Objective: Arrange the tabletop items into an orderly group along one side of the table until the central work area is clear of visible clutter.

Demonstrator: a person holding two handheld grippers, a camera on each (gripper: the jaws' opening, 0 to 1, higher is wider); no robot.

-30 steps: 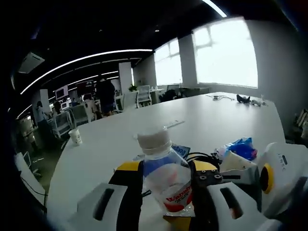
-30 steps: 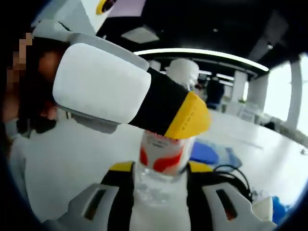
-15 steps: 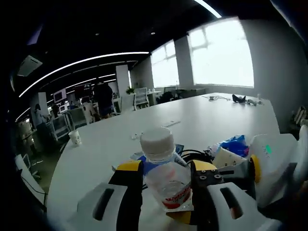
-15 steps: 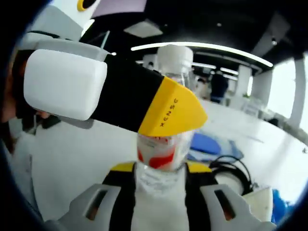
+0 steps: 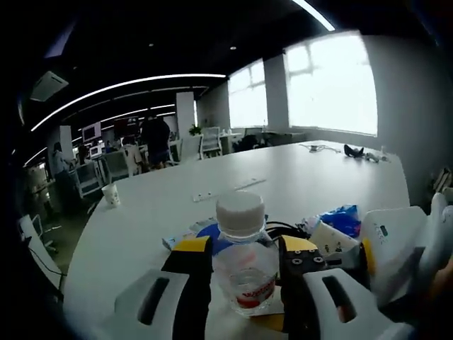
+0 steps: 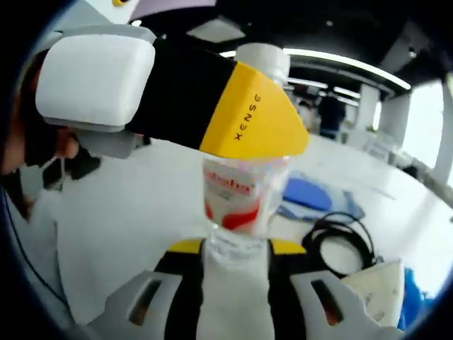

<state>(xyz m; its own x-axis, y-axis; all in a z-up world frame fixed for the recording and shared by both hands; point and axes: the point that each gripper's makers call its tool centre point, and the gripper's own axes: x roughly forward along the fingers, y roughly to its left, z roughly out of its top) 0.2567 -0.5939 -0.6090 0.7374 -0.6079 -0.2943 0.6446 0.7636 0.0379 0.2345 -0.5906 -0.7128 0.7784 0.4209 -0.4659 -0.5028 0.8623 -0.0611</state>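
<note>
**Both claws on one bottle, clutter still to sort**

Left claw point(image 5: 237, 273) pinches the clear water bottle point(image 5: 244, 265) between its jaws, low on the body near the red label. In the right gripper view, my right claw point(image 6: 236, 262) also has its jaws pressed against the bottle's point(image 6: 241, 198) lower part, while the left claw crosses in from the upper left, its yellow tip against the bottle near the neck. So I have the bottle held from two sides, upright, capped, just above the white table point(image 5: 141, 219).

By my judgement the tidying is at an early stage. Just behind the bottle lie a coiled black cable point(image 6: 343, 237), a blue flat packet point(image 6: 308, 195), a blue crinkled bag point(image 5: 345, 218) and a white carton point(image 5: 333, 237), loosely bunched on the right. Farther off I see a paper cup point(image 5: 111, 195) on the far left and a pale strip point(image 5: 251, 183) mid-table, well apart from the rest. Those strays still need gathering.
</note>
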